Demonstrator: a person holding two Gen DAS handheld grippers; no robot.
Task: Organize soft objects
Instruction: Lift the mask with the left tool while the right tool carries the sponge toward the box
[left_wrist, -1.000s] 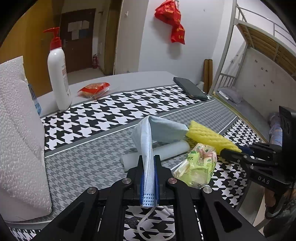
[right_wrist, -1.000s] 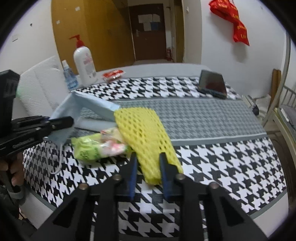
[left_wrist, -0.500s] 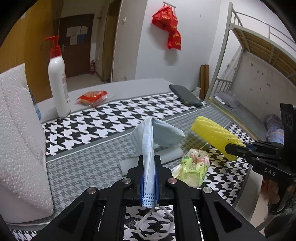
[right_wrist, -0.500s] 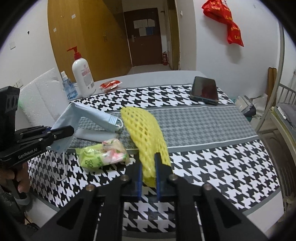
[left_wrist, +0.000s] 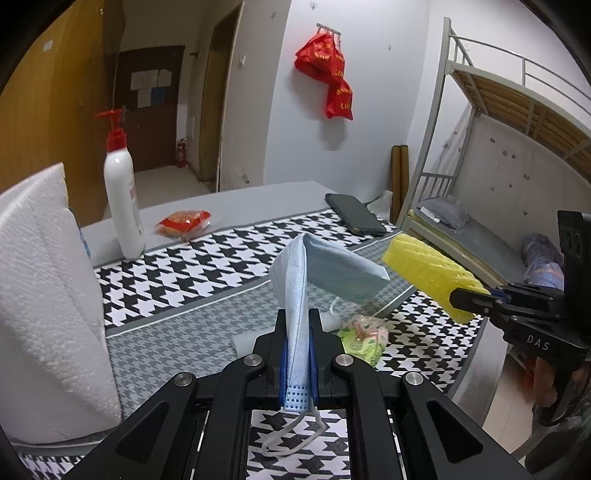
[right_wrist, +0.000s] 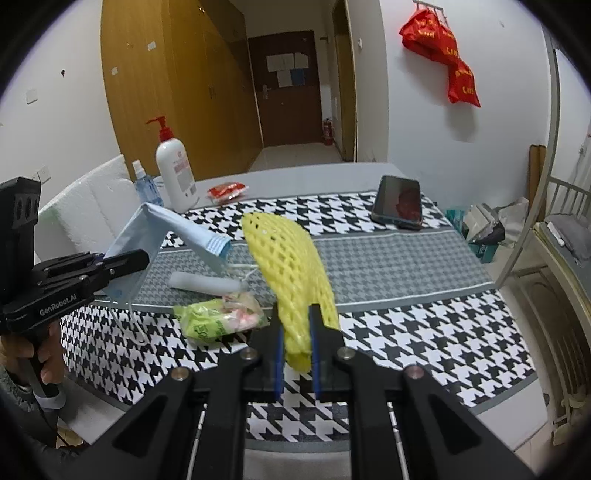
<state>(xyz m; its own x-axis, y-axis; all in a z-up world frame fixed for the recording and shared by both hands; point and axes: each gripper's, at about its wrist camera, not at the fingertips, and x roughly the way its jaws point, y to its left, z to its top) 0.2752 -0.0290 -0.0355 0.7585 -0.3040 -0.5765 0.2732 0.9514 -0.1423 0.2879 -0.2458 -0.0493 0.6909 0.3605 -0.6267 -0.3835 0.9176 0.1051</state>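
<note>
Both lifted, both gripped.
Mask pinched by left gripper; net clamped by right gripper, long axis pointing far.

My left gripper and right gripper: black frames, blue finger pads, silver screws, white "GenRobot.AI" and "DAS" lettering.

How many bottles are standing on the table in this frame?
2: a white pump bottle with a red pump at the far left of the table, and a small blue spray bottle just left of it. Others may be hidden.
</note>
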